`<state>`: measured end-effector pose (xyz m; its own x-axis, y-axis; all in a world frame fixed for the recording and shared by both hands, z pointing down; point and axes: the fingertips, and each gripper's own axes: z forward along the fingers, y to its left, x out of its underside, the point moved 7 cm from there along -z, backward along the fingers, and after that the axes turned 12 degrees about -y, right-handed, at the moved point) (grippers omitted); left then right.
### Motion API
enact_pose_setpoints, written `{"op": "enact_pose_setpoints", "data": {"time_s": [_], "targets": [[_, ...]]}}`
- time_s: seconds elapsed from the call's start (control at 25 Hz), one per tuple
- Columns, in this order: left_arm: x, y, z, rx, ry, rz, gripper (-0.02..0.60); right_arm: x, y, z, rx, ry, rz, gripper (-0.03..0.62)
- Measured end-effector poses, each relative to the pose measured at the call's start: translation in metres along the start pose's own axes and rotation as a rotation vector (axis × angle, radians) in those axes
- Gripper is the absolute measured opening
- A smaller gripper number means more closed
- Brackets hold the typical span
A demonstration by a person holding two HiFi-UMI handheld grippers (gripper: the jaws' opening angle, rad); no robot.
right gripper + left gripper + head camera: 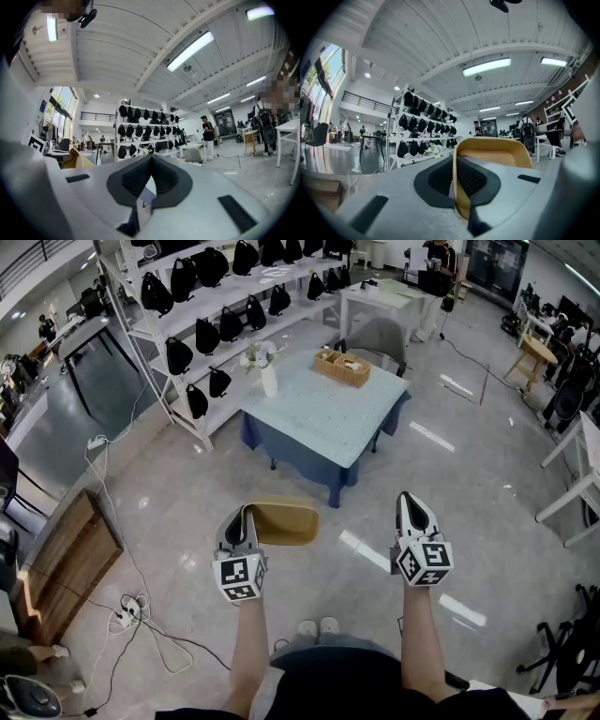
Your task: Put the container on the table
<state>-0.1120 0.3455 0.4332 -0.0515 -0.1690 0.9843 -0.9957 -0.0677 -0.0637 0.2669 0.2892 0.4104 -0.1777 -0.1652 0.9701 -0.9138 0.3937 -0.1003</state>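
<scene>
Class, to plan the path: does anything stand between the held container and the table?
Nothing visible: only bare floor lies between the container, held in the left gripper, and the table.

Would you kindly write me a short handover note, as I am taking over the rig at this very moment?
The left tongs are shut on the rim of the tan container, held level above the floor.
The right tongs are shut and empty.
The table stands ahead, with a vase and a basket on it.
Done: container in hand.
Left: walk up and set it on a bare part of the table.
</scene>
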Motion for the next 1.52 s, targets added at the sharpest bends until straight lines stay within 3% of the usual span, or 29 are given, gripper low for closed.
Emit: {"op": "enact_pose_setpoints", "data": {"time_s": [0.72, 1.52], "targets": [[0.009, 0.004, 0.018, -0.002, 0.011, 0.0, 0.012, 0.011, -0.004, 0.022, -0.003, -0.008, 0.044, -0.002], [0.024, -0.006, 0.043, -0.044, 0.034, 0.027, 0.012, 0.03, -0.04, 0.068, -0.031, -0.003, 0.093, -0.002]]}}
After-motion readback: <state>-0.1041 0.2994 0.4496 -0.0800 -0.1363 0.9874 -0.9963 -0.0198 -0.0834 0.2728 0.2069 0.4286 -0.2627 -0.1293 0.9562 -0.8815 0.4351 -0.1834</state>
